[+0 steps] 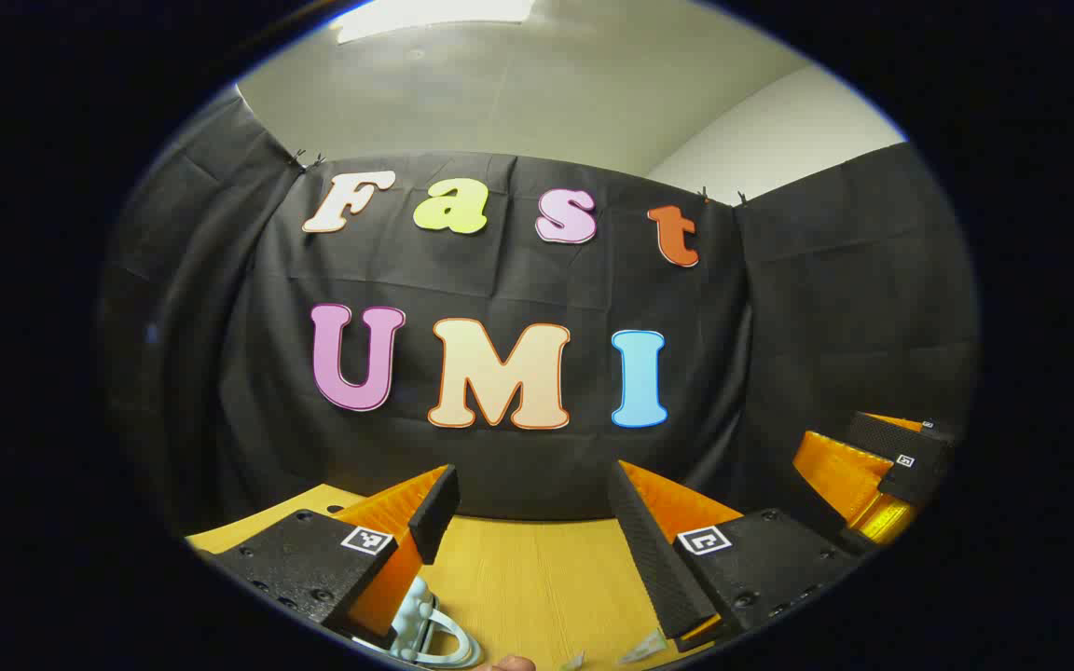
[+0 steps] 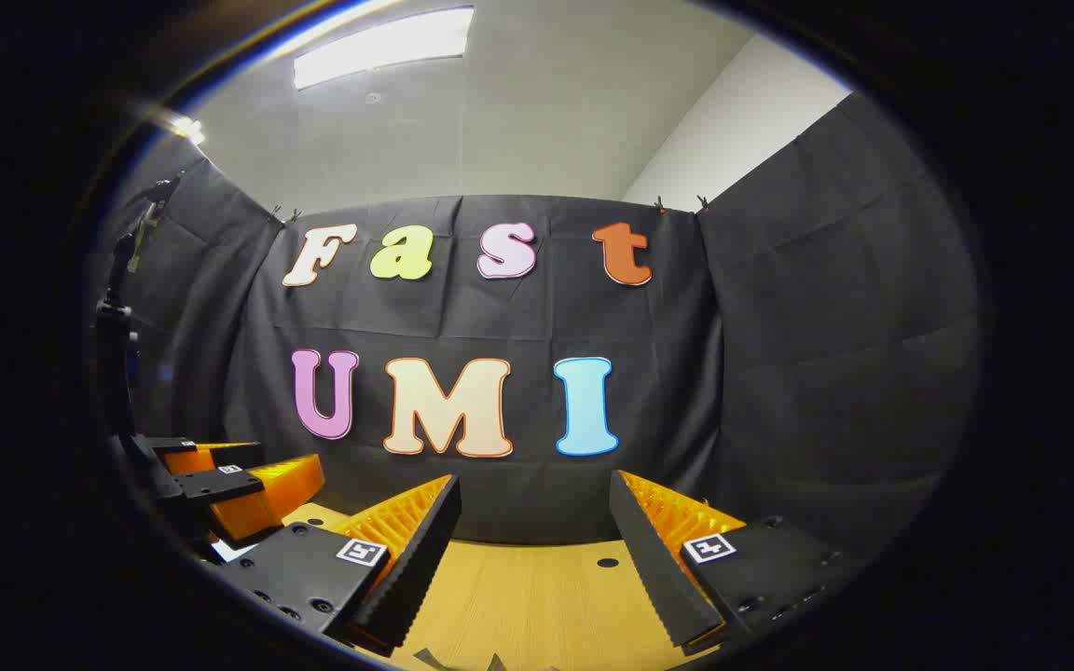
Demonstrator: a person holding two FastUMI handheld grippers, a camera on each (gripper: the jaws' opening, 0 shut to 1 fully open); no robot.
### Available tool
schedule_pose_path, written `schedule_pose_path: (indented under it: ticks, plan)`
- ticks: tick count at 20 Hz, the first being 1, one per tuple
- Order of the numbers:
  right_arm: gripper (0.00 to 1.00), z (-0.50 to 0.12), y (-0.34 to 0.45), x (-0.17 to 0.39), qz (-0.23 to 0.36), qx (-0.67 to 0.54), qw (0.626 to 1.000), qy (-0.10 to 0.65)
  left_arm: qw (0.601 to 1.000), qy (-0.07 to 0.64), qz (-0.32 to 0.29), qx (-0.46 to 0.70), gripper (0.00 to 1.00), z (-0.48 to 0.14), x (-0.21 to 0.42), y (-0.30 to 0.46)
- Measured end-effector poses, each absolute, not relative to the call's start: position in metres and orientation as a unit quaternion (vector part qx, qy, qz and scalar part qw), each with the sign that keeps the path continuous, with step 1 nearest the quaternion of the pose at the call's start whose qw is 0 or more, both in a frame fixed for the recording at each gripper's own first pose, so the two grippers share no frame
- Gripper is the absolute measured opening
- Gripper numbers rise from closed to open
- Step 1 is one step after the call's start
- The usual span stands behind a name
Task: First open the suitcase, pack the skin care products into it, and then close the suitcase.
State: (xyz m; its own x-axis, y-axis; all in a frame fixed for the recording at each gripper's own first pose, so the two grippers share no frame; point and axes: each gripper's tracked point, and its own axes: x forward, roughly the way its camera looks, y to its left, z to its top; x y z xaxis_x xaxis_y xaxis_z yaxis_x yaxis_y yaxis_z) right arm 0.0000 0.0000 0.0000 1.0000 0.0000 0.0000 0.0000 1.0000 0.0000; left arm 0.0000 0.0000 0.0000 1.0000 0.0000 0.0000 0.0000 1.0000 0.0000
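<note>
My left gripper (image 1: 532,503) and right gripper (image 2: 535,513) both hang released, jaws spread, above the wooden surface (image 2: 537,596), facing the far wall.

Both tongs level, side by side: left tongs (image 1: 532,522) & right tongs (image 2: 534,531) spread wide, nothing gripped.

Ahead: bare wooden table (image 1: 528,568) runs clear to the black cloth wall (image 1: 518,280).
Left gripper (image 1: 531,524): fingers apart, open gap between.
Near its left finger: pale blue handled object (image 1: 425,634) on the table.
Right flank: right gripper (image 1: 882,471) hangs near.
Right gripper's front: open tabletop.
</note>
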Motion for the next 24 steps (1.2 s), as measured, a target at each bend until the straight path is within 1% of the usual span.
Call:
schedule_pose_path:
  ticks: [1,2,3,5,6,10,12,14,16,18,20,23,24]
  plan:
    - [0.99,0.001,0.001,-0.001,0.0,0.0,1.0,-0.002,1.0,0.001,-0.003,-0.003,0.93,-0.001,-0.001,-0.001]
    - [0.99,0.001,0.0,-0.002,-0.001,0.0,1.0,-0.004,1.0,0.003,-0.004,-0.003,0.95,-0.003,-0.001,-0.002]
    - [0.99,0.001,0.001,-0.003,0.0,-0.002,1.0,-0.005,1.0,0.006,-0.004,0.0,0.93,-0.004,-0.002,-0.003]
    - [0.99,0.0,0.0,-0.005,0.0,-0.005,1.0,-0.007,1.0,0.007,-0.005,0.007,0.95,-0.004,-0.003,-0.004]
    - [0.99,0.001,-0.001,-0.005,0.0,-0.005,1.0,-0.008,1.0,0.007,-0.007,0.008,0.93,-0.003,-0.002,-0.005]
    - [0.99,-0.002,-0.006,-0.007,0.0,0.0,1.0,-0.011,1.0,-0.002,-0.015,0.015,0.95,-0.001,-0.004,-0.014]
    - [0.99,-0.005,-0.007,-0.006,0.006,0.005,1.0,-0.011,1.0,0.0,-0.014,0.02,0.94,-0.004,-0.004,-0.016]
    - [0.99,-0.007,-0.006,-0.005,0.019,0.017,1.0,-0.012,1.0,0.006,-0.013,0.015,0.95,-0.009,-0.005,-0.02]
    - [0.99,-0.018,-0.009,-0.001,0.031,0.019,0.999,-0.007,1.0,0.022,0.005,0.016,0.95,-0.021,-0.009,-0.014]
    - [0.99,-0.023,-0.004,-0.002,0.056,0.038,0.998,0.0,0.998,0.033,0.036,0.034,0.95,-0.028,-0.013,0.003]
    - [0.99,-0.02,-0.006,0.002,0.067,0.06,0.996,-0.004,0.996,0.046,0.066,0.05,0.95,-0.039,-0.022,0.026]
    - [0.98,-0.031,-0.007,0.016,0.051,0.05,0.997,0.004,0.993,0.069,0.08,0.05,0.95,-0.065,-0.028,0.051]
    - [0.98,-0.032,-0.003,0.018,0.046,0.051,0.998,0.007,0.992,0.081,0.079,0.049,0.93,-0.076,-0.028,0.059]
